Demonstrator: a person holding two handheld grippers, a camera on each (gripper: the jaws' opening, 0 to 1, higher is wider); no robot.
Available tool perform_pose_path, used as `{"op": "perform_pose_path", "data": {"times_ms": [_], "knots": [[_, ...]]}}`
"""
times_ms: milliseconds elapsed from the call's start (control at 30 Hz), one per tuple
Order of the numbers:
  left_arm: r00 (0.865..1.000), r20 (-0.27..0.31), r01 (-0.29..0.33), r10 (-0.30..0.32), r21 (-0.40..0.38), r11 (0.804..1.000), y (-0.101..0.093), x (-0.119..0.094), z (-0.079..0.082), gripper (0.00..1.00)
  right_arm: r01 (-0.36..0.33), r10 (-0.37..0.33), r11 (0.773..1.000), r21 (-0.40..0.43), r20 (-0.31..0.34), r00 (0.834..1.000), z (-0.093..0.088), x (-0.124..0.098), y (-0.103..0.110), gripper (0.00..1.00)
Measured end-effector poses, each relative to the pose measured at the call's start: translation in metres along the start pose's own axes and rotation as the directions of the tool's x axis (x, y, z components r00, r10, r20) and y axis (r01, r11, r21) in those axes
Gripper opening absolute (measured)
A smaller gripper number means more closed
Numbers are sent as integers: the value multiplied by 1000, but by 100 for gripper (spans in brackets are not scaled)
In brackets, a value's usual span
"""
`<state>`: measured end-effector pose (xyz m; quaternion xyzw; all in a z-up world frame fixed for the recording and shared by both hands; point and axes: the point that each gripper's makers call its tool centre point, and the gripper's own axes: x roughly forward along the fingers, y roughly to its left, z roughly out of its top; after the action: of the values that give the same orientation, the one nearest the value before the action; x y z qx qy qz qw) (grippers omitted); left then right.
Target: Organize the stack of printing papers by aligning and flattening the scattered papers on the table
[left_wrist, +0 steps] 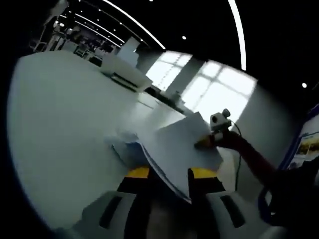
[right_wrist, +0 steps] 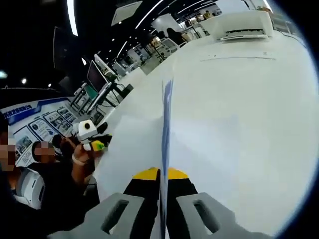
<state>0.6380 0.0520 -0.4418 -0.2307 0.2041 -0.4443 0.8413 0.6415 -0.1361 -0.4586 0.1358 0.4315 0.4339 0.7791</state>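
Both grippers' jaws pinch thin white papers (left_wrist: 182, 144)

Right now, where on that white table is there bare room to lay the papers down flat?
Free: the white table left of the paper stack, up to the printer. Crowded: the stack's right edge, where the right hand-held gripper clamps it.

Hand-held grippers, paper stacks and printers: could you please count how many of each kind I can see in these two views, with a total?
Hand-held gripper: 2, the left one and the right one, each shut on the paper stack
Paper stack: 1, lifted off the white table
Printer: 1, at the table's far end
Total: 4
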Motion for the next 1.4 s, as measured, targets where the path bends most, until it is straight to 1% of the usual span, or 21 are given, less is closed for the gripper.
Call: {"op": "perform_pose_path", "data": {"times_ms": [67, 167, 333, 367, 400, 467, 500, 633, 733, 800, 933, 967, 1000, 1133, 1200, 1300, 1400], "knots": [[1000, 14, 2, -3, 32, 999, -2, -4, 9, 33, 2, -3, 1000, 4, 6, 1000, 1, -1, -2, 0], [1000, 18, 10, -11, 53, 999, -6, -4, 16, 33, 0, 0, 1000, 8, 17, 1000, 4, -1, -3, 0], [995, -38, 101, -97, 133, 986, -22, 11, 13, 34, 2, -2, 1000, 6, 15, 1000, 1, 3, 0, 0], [991, -78, 116, -106, 134, 984, -24, 15, 6, 34, 3, -3, 1000, 4, 15, 1000, 3, 3, -1, 0], [990, -88, 122, -111, 140, 983, -26, 17, 5, 35, 2, -2, 1000, 4, 16, 1000, 3, 3, -1, 0], [980, -137, 171, -145, 202, 964, -34, 30, -5, 34, 1, -1, 1000, 2, 16, 1000, 4, 3, -2, 0], [977, -148, 186, -154, 233, 955, -35, 35, -8, 34, 2, -2, 1000, 2, 16, 1000, 3, 4, -1, 0], [972, -176, 192, -153, 234, 953, -30, 46, -14, 34, 2, -3, 1000, 4, 14, 1000, 1, 5, -1, 0], [969, -192, 197, -154, 231, 953, -27, 47, -18, 34, 1, -1, 1000, 5, 17, 1000, -2, 6, 2, 0], [968, -197, 197, -153, 230, 953, -26, 47, -20, 34, 0, 0, 1000, 4, 18, 1000, 0, 5, -1, 0], [967, -216, 184, -135, 230, 955, -18, 48, -27, 33, -3, 3, 1000, 5, 17, 1000, 0, 6, -2, 0], [967, -225, 172, -121, 219, 960, -14, 48, -31, 32, -4, 3, 1000, 7, 17, 1000, 3, 6, -6, 0], [966, -228, 171, -120, 220, 960, -12, 48, -31, 32, -4, 3, 1000, 7, 18, 1000, 3, 6, -8, 0], [969, -219, 162, -113, 219, 962, -11, 47, -29, 31, -4, 4, 1000, 9, 21, 1000, 5, 5, -11, 0], [969, -218, 161, -113, 219, 962, -11, 46, -29, 31, -5, 5, 1000, 9, 27, 1000, 2, 6, -8, 0], [971, -213, 154, -108, 213, 965, -9, 47, -28, 28, -5, 5, 1000, 7, 36, 999, 0, 7, -6, 0], [972, -209, 150, -107, 203, 968, -7, 45, -28, 24, -1, 1, 1000, -1, 50, 999, 1, 6, -9, 0]]}}
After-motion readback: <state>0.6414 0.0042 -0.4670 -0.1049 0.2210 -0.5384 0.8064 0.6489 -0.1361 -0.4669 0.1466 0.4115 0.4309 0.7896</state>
